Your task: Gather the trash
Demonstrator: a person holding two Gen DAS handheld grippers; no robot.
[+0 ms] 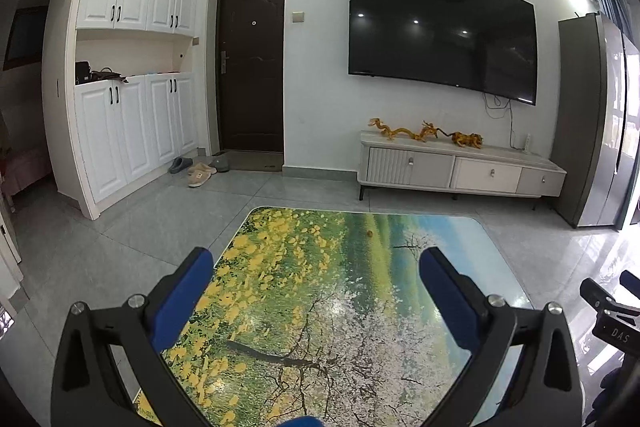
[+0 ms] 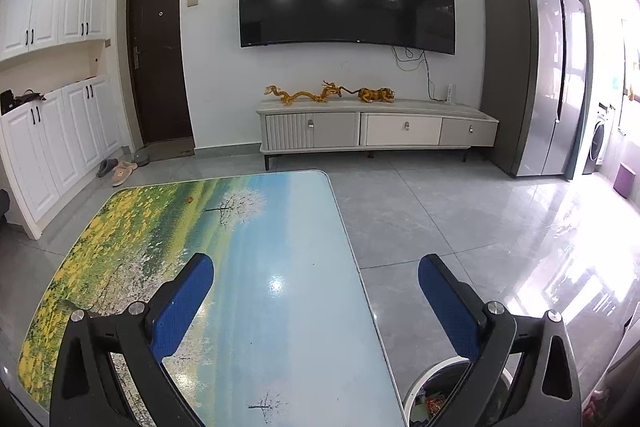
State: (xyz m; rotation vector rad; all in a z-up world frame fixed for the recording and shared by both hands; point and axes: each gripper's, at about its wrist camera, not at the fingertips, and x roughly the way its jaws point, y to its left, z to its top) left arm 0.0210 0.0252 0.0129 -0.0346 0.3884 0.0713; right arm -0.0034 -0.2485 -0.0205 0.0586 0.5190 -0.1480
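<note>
your left gripper [image 1: 316, 263] is spread wide over the table [image 1: 360, 307], with nothing between its blue pads [image 1: 184, 291]. your right gripper [image 2: 316, 263] is spread just as wide and holds nothing; it hangs over the table's right edge, so the left finger sits above the sky-blue part of the printed top and the right finger above the grey floor tiles [image 2: 460, 219].

the one bit of trash you can see on the table is a small orange-brown scrap [image 1: 370, 233] far from you, near the table's far edge on the green part of the print; from the right wrist it shows at the far left [image 2: 189, 199]. it is well apart from both grippers.

the trash bin [image 2: 416, 387], white-rimmed with a dark liner, stands on the floor just beside the table's near right corner, below your right gripper. colourful wrappers lie inside it, partly hidden by the right finger.
</note>
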